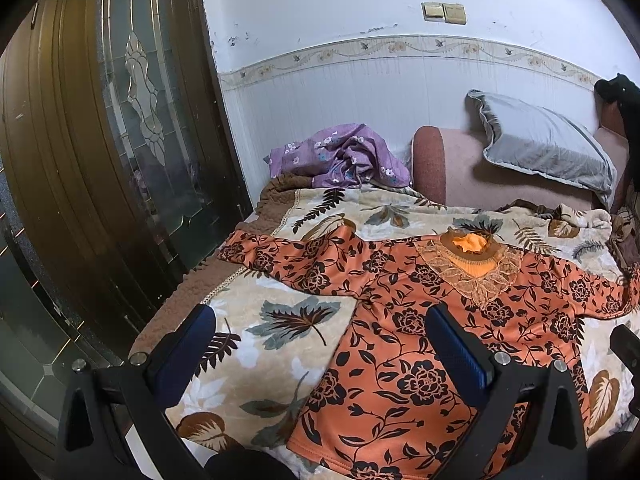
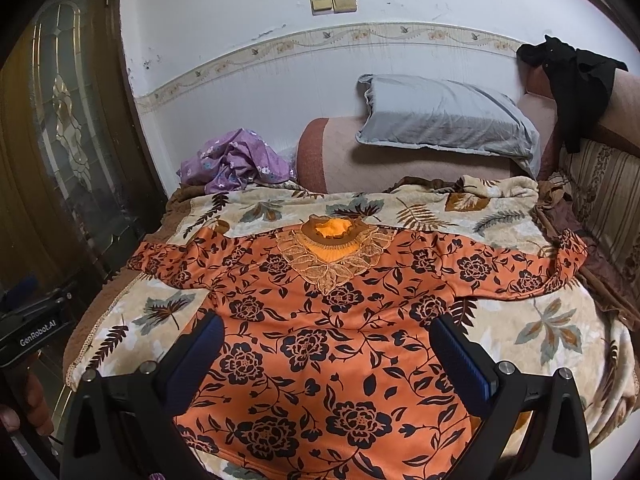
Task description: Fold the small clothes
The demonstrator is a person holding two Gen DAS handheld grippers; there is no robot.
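Note:
An orange top with a black flower print lies flat and face up on a leaf-patterned blanket, both sleeves spread wide and its lace collar toward the wall. My left gripper hovers open over the top's left hem side, holding nothing. My right gripper hovers open above the middle of the top's body, also with nothing between its blue pads. The left gripper's body shows at the left edge of the right wrist view.
A crumpled purple floral garment lies at the blanket's far left corner. A grey pillow leans on a pink sofa back, and a black cloth hangs at the right. A dark wooden door stands close on the left.

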